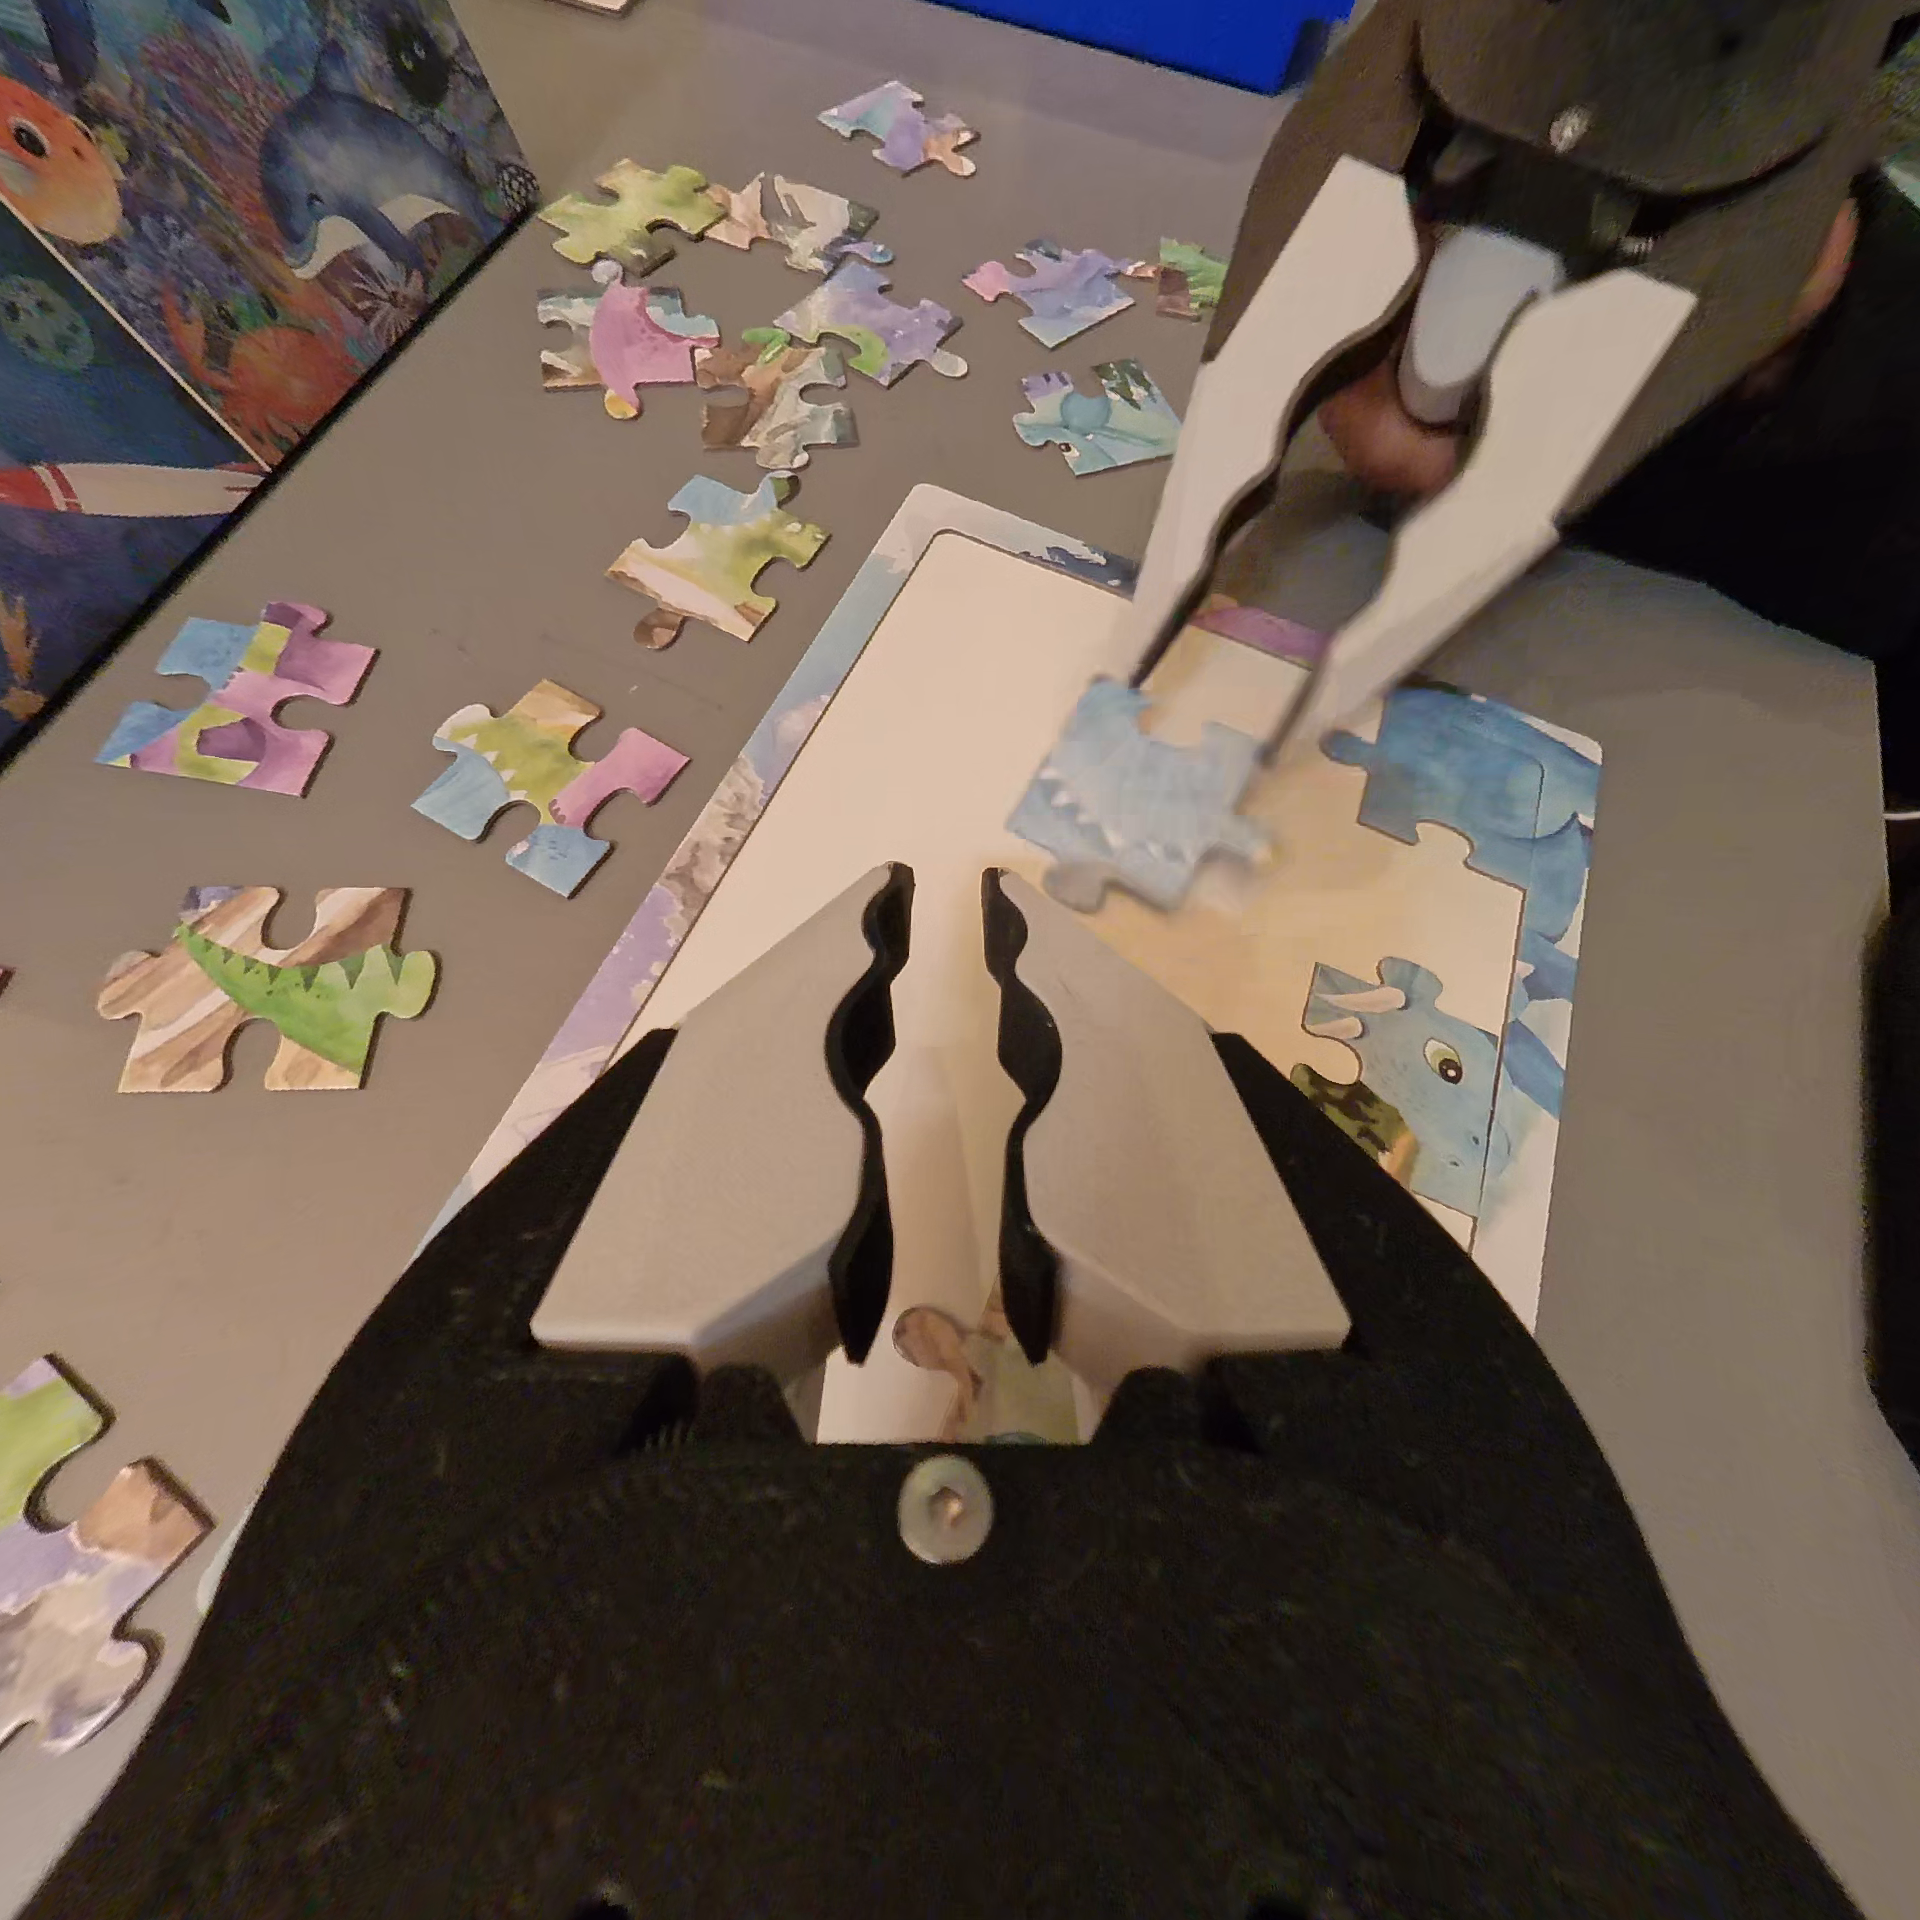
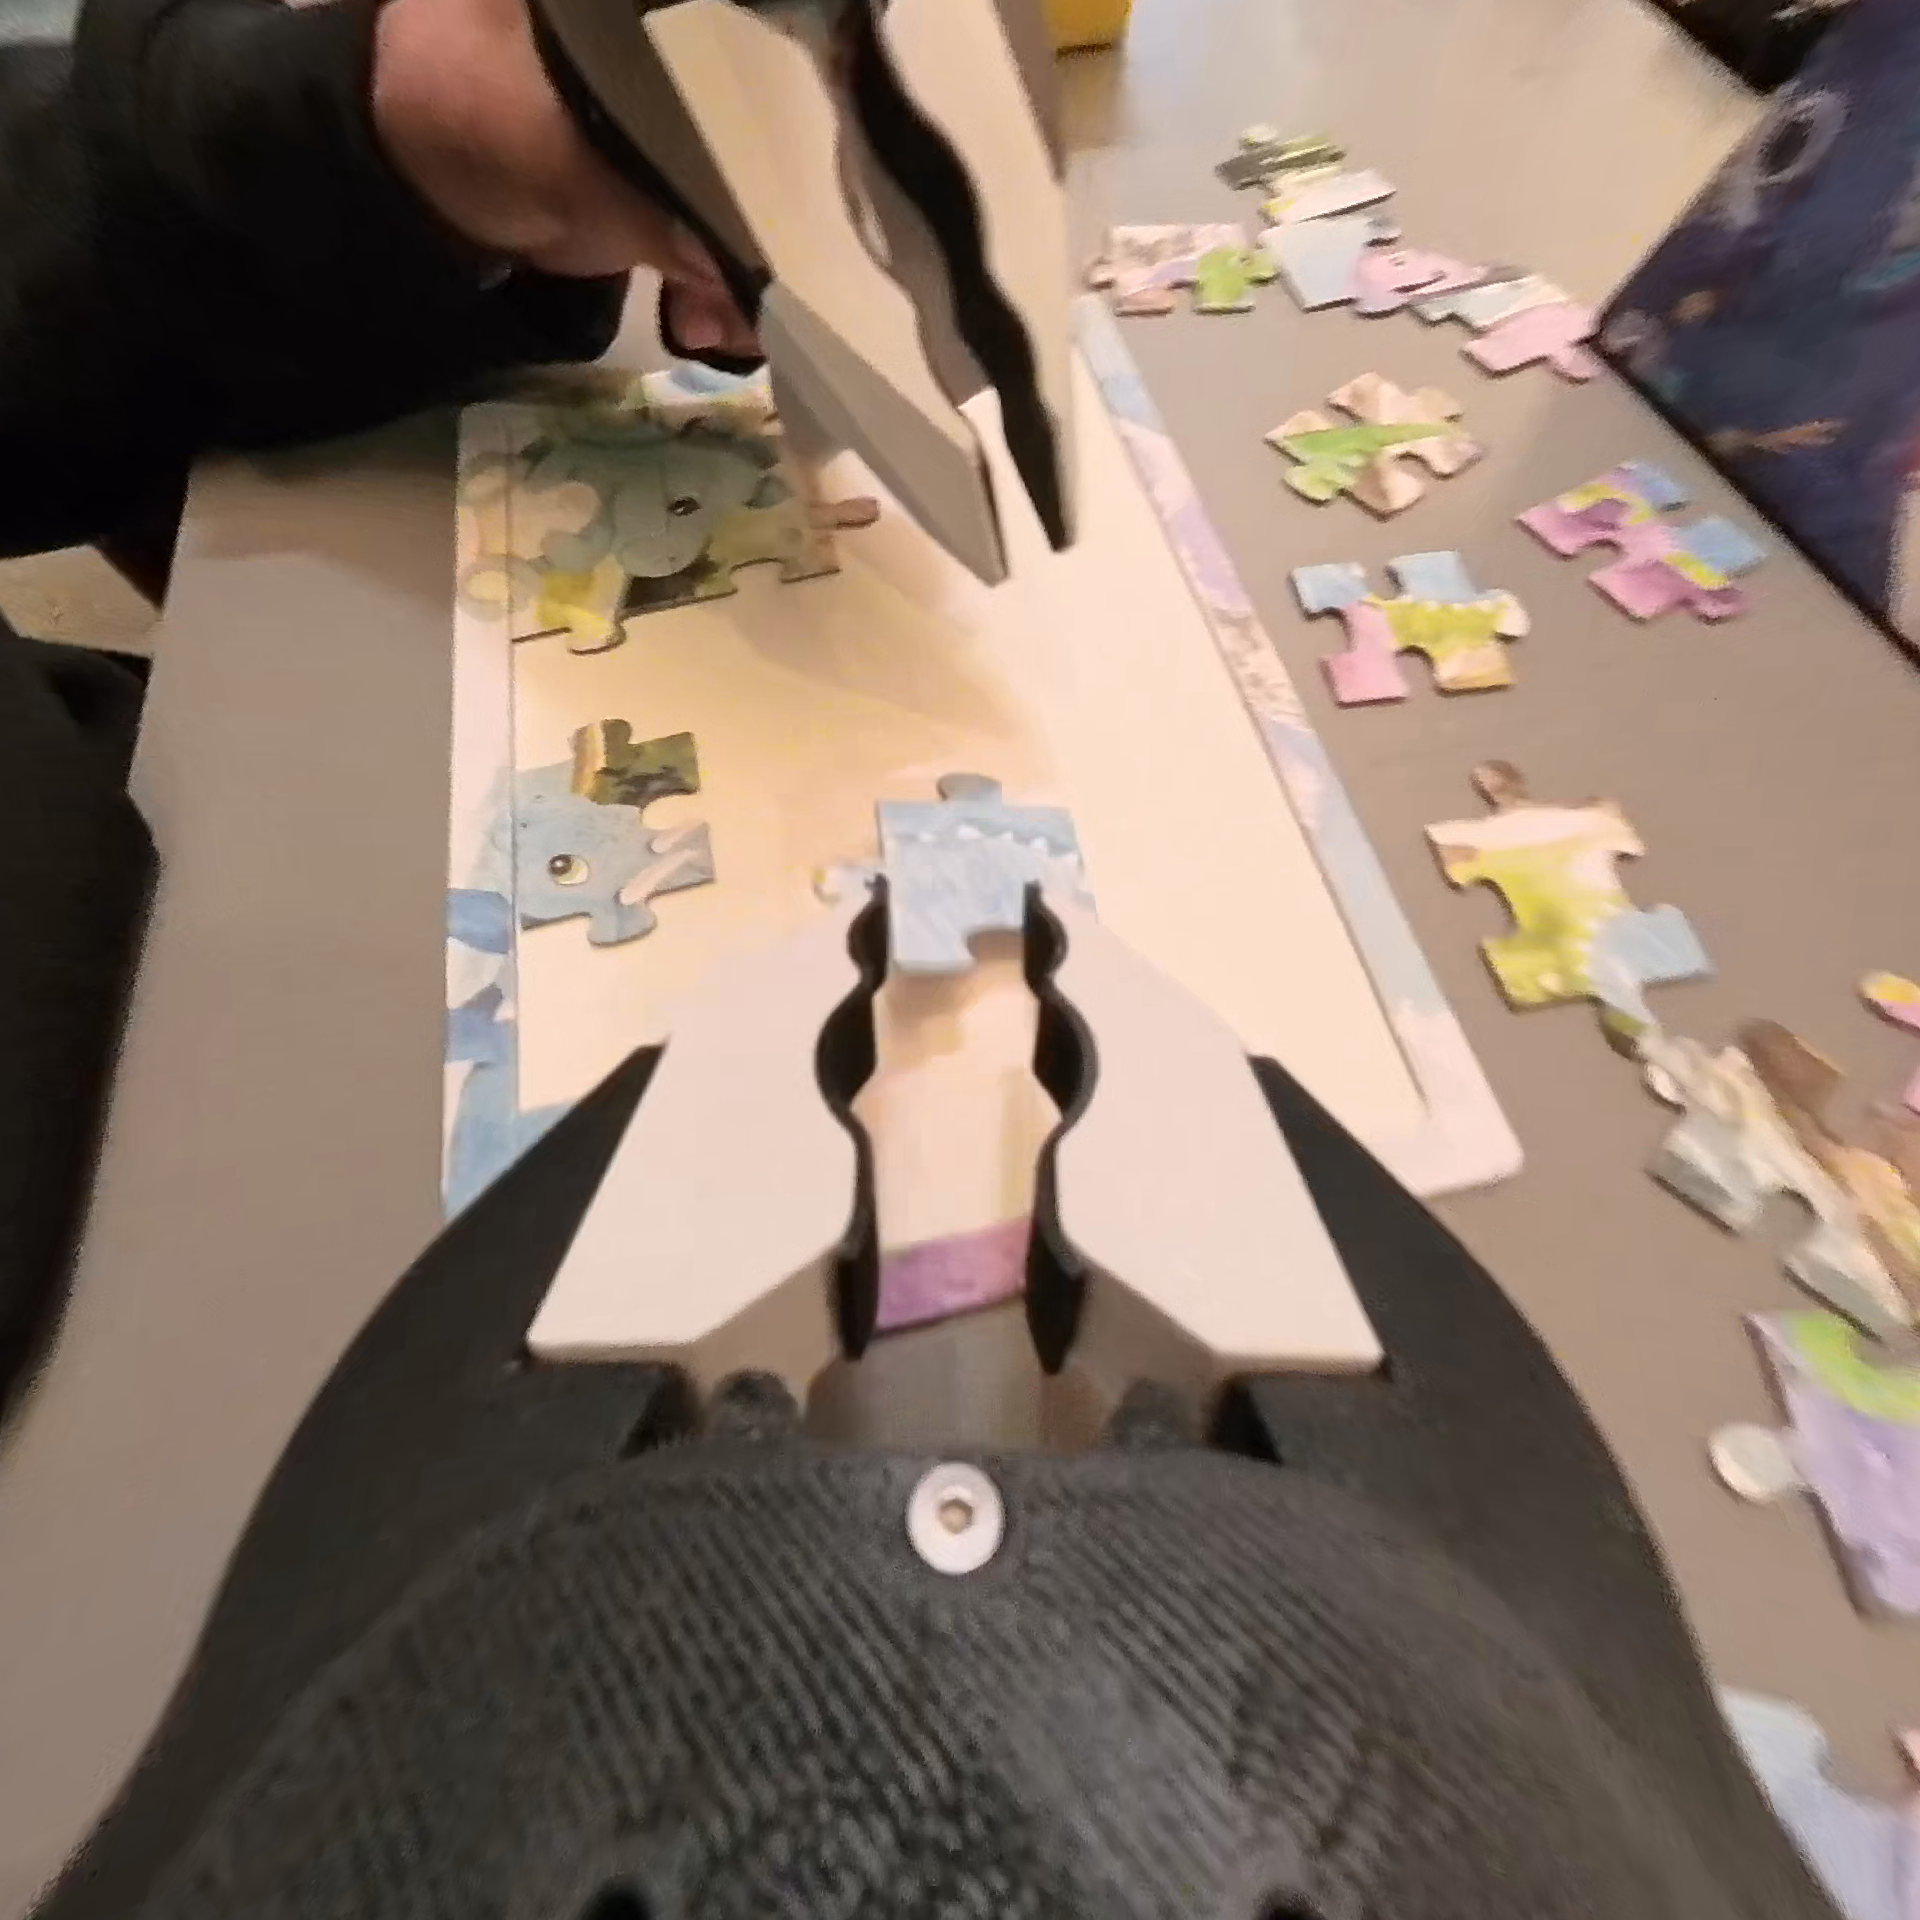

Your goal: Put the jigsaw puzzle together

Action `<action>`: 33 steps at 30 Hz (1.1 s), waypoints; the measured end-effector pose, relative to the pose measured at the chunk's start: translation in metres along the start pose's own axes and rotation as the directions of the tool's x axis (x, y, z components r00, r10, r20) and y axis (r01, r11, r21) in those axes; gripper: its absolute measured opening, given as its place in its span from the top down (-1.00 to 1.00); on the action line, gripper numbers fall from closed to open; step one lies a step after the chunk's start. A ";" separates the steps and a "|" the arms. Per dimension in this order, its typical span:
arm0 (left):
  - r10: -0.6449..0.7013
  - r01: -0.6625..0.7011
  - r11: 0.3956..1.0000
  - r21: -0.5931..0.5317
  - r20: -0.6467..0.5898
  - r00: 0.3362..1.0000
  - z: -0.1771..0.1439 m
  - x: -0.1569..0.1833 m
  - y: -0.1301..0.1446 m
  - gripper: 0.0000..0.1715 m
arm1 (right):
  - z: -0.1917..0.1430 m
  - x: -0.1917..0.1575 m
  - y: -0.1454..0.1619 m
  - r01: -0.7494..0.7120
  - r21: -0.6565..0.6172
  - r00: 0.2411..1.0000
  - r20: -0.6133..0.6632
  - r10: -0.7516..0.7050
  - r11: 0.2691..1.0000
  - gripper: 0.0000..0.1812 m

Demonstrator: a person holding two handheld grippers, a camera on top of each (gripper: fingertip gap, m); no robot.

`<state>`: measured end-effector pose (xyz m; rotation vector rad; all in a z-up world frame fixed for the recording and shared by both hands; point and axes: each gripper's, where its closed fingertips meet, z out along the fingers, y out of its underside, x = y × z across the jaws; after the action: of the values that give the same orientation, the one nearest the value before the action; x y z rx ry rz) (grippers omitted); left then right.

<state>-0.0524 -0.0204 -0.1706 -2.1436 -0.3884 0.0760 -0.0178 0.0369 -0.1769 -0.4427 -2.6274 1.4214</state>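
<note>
A white puzzle tray (image 1: 935, 727) with a painted border lies on the grey table. Blue dinosaur pieces (image 1: 1475, 790) sit fitted at its right side, and more fitted pieces (image 2: 644, 509) show in the right wrist view. My right gripper (image 2: 956, 896) is shut on a light blue puzzle piece (image 2: 966, 842) and holds it low over the tray's bare middle (image 2: 1143, 831). In the left wrist view that gripper (image 1: 1205, 717) and the blurred piece (image 1: 1132, 810) are ahead to the right. My left gripper (image 1: 948, 878) hovers over the tray, empty, jaws a narrow gap apart.
Several loose pieces (image 1: 530, 779) lie on the grey table left of the tray, and they also show in the right wrist view (image 2: 1403, 634). A puzzle box with an undersea picture (image 1: 208, 229) stands at the far left. A sleeved hand (image 2: 499, 177) holds the left gripper (image 2: 1023, 556). My right fingertips sit around 8 centimeters from my left ones.
</note>
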 end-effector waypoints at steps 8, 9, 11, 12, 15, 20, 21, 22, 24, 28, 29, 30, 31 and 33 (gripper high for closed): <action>0.003 -0.003 1.000 -0.008 -0.007 1.000 0.001 0.002 0.001 0.86 | -0.023 0.016 0.008 -0.058 0.043 0.996 -0.065 0.061 0.997 0.60; 0.003 -0.003 1.000 -0.009 -0.008 1.000 0.002 0.002 0.001 0.86 | -0.020 0.014 0.009 -0.054 0.035 0.997 -0.058 0.056 0.998 0.58; 0.005 -0.005 1.000 -0.011 -0.008 1.000 0.002 0.002 0.002 0.86 | -0.014 0.012 0.014 -0.040 -0.003 0.997 -0.061 0.040 0.999 0.54; 0.005 -0.005 1.000 -0.012 -0.009 1.000 0.002 0.002 0.002 0.86 | -0.010 0.012 0.017 -0.034 -0.023 0.997 -0.064 0.033 0.999 0.51; 0.006 -0.007 1.000 -0.016 -0.012 1.000 0.003 0.003 0.002 0.86 | -0.004 0.008 0.021 -0.031 -0.050 0.998 -0.048 0.029 0.998 0.49; 0.013 -0.013 1.000 -0.022 -0.015 1.000 0.004 0.005 0.003 0.86 | -0.004 0.009 0.020 -0.040 -0.040 0.998 -0.050 0.038 0.998 0.48; 0.013 -0.014 1.000 -0.023 -0.016 1.000 0.004 0.005 0.003 0.86 | -0.005 0.009 0.020 -0.041 -0.035 0.998 -0.051 0.039 0.999 0.48; 0.014 -0.014 1.000 -0.023 -0.017 1.000 0.004 0.006 0.003 0.86 | -0.005 0.010 0.019 -0.042 -0.032 0.998 -0.051 0.041 0.999 0.48; 0.015 -0.015 1.000 -0.025 -0.018 1.000 0.004 0.006 0.003 0.85 | -0.005 0.010 0.019 -0.043 -0.032 0.998 -0.052 0.042 0.999 0.48; 0.017 -0.018 0.999 -0.029 -0.021 1.000 0.005 0.007 0.004 0.85 | -0.003 0.009 0.020 -0.040 -0.041 0.998 -0.053 0.038 0.998 0.47; 0.018 -0.019 0.999 -0.030 -0.021 1.000 0.005 0.007 0.004 0.85 | -0.003 0.009 0.020 -0.040 -0.042 0.998 -0.053 0.038 0.998 0.47; 0.019 -0.020 0.999 -0.031 -0.021 1.000 0.005 0.007 0.004 0.85 | -0.003 0.009 0.020 -0.039 -0.042 0.998 -0.054 0.037 0.998 0.47; 0.019 -0.020 0.999 -0.032 -0.021 1.000 0.006 0.007 0.004 0.85 | -0.004 0.009 0.020 -0.039 -0.041 0.998 -0.055 0.037 0.998 0.47; 0.020 -0.021 0.999 -0.032 -0.021 1.000 0.006 0.007 0.004 0.85 | -0.004 0.010 0.019 -0.040 -0.035 0.997 -0.061 0.038 0.999 0.47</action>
<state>-0.0456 -0.0160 -0.1767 -2.1788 -0.3581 0.0590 -0.0227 0.0536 -0.1908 -0.5350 -2.6149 1.3512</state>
